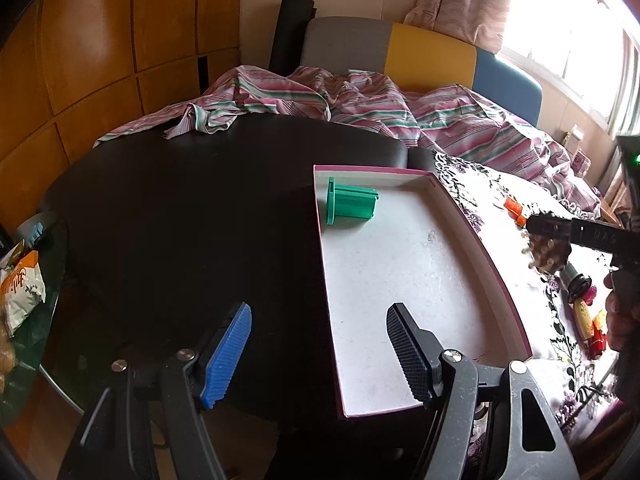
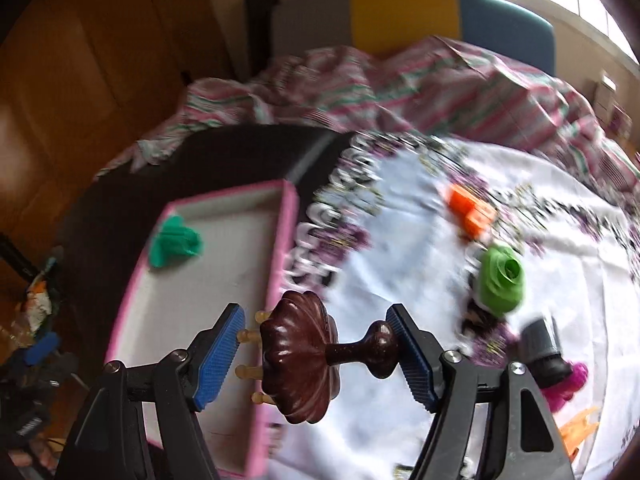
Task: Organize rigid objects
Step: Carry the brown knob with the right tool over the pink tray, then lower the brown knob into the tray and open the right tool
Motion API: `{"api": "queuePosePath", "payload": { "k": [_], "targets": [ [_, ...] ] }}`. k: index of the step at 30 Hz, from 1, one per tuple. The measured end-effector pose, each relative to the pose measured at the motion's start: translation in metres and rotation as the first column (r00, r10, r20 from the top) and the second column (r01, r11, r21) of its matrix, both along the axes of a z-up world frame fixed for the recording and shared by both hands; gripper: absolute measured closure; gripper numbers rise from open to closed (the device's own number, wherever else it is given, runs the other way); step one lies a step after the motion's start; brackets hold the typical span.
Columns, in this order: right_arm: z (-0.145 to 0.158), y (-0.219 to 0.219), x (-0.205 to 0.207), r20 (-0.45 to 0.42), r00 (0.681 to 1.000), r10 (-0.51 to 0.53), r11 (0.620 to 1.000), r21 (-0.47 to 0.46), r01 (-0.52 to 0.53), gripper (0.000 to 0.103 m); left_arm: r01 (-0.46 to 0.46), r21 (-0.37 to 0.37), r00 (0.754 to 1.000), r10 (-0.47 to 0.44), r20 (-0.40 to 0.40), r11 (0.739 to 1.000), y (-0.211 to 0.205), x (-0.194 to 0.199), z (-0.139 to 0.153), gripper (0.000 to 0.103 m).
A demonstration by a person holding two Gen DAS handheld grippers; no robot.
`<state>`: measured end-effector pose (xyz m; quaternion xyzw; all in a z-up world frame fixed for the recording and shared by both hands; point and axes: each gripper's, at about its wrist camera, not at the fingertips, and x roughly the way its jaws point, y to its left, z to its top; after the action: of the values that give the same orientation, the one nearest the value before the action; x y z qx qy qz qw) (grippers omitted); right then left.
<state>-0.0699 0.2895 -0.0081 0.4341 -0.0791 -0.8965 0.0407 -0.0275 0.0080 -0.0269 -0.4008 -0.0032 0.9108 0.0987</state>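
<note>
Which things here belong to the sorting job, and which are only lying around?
Belong to the job:
- pink-edged tray
- green plastic part in the tray
- brown wooden massager held in the right gripper
- orange block, green spool on the flowered cloth

Lying about:
- striped bedsheet
- snack bags
- wooden wardrobe
</note>
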Motion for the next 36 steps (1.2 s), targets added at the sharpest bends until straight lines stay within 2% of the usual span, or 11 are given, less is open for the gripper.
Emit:
{"api": "queuePosePath", "payload": {
  "k": [5,11,21,26,36],
  "targets": [
    [0.001,-0.04,-0.012,-0.001,0.996,0.089,0.996,-0.013,-0.089,0.029,-0.011,0.003,1.0,0.011,0.003,1.0,-0.006,0.0,-0.001,0.032],
    [-0.013,-0.082,-0.034,0.042,0.985,0.165,0.985,-0.052,-0.163,0.029,-0.031,0.006,0.999,0.031,0.011,0.999,-0.015,-0.003,-0.004,0.032],
    [-0.048,-0.142,-0.087,0.137,0.969,0.204,0.978,-0.057,-0.198,0.029,-0.06,0.008,0.998,0.06,0.032,0.998,-0.027,-0.009,-0.011,0.032],
    [-0.064,-0.153,-0.101,0.17,0.965,0.201,0.979,-0.065,-0.193,0.028,-0.07,0.006,0.997,0.07,0.04,0.997,-0.031,-0.008,-0.014,0.032],
    [-0.048,-0.153,-0.099,0.117,0.972,0.205,0.978,-0.068,-0.198,0.028,-0.073,0.005,0.997,0.073,0.036,0.997,-0.031,-0.006,-0.013,0.032]
  ]
}}
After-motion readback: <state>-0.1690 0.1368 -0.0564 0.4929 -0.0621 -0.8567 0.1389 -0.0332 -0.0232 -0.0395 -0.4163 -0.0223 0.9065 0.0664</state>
